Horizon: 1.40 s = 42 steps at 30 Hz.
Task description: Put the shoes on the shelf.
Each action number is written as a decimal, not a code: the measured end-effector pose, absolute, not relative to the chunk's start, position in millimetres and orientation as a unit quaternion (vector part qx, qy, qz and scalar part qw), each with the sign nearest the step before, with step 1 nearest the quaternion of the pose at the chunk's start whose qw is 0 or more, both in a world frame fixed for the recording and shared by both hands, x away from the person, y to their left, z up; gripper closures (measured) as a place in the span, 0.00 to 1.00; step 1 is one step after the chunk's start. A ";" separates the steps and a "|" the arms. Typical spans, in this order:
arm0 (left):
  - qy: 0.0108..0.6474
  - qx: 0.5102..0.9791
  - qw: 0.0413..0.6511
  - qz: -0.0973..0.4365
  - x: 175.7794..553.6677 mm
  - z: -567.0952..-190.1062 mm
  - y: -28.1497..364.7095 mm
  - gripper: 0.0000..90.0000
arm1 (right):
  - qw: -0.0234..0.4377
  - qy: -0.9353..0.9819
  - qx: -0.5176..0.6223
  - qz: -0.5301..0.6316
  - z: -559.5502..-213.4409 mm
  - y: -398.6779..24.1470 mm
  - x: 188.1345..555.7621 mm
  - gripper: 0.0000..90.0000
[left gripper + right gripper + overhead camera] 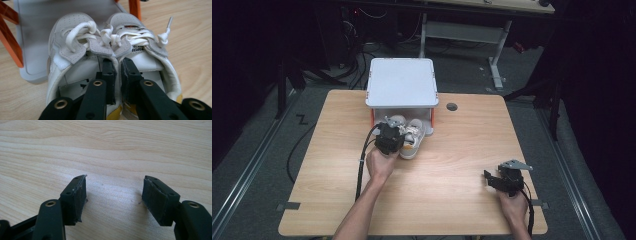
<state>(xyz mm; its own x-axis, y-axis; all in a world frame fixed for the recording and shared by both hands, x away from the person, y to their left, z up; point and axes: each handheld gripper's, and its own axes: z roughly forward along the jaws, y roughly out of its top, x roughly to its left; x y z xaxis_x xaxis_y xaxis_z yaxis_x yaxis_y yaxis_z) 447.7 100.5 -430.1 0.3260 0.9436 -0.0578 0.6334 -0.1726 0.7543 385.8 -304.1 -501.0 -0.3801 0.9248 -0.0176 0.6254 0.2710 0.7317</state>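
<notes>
While my left tool (117,65) sits clenched on the pair of white shoes (110,57), I can see in the left gripper view that its two black jaws pinch the inner collars of both shoes together, one jaw inside each shoe, with the touching walls pressed between the pads; the laces (110,35) are knotted across the tongues just ahead of the jaws, and yellow insoles show at the heels on either side of the tool. From the high view the shoes (411,136) rest on the wooden counter (447,150) at the open front of a small white stand (401,82) with orange legs, toes pointing in under its top; the left tool (390,136) hangs over their heels, my left hand (381,164) behind it with the cable trailing back toward the near edge. My right tool (496,179) is well apart from all that, near the right front corner of the counter; in the right gripper view its jaws stand wide and released (113,195), nothing but bare wood grain between the pads.
</notes>
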 end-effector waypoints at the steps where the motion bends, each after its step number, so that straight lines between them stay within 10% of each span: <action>1: 0.540 0.732 0.352 0.222 450.0 -431.0 100.7 0.91 | 0.229 0.764 0.507 0.327 -501.0 -304.1 385.9 0.40; 26: 0.593 0.682 0.347 0.249 481.9 -453.6 111.4 0.89 | 0.233 0.762 0.508 0.327 -500.8 -304.3 386.3 0.46; 42: 0.572 0.695 0.352 0.257 481.1 -455.6 107.4 0.60 | 0.163 0.788 0.440 0.398 -463.8 -269.6 418.4 0.80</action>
<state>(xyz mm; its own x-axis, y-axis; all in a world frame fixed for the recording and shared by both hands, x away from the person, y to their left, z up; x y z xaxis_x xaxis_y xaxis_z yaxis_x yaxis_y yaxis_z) 481.1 107.4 -455.6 0.2134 0.9759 -0.0453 0.6149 -0.0981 0.7825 418.4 -269.6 -463.8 -0.5602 0.8231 0.0935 0.5638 0.2962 0.7710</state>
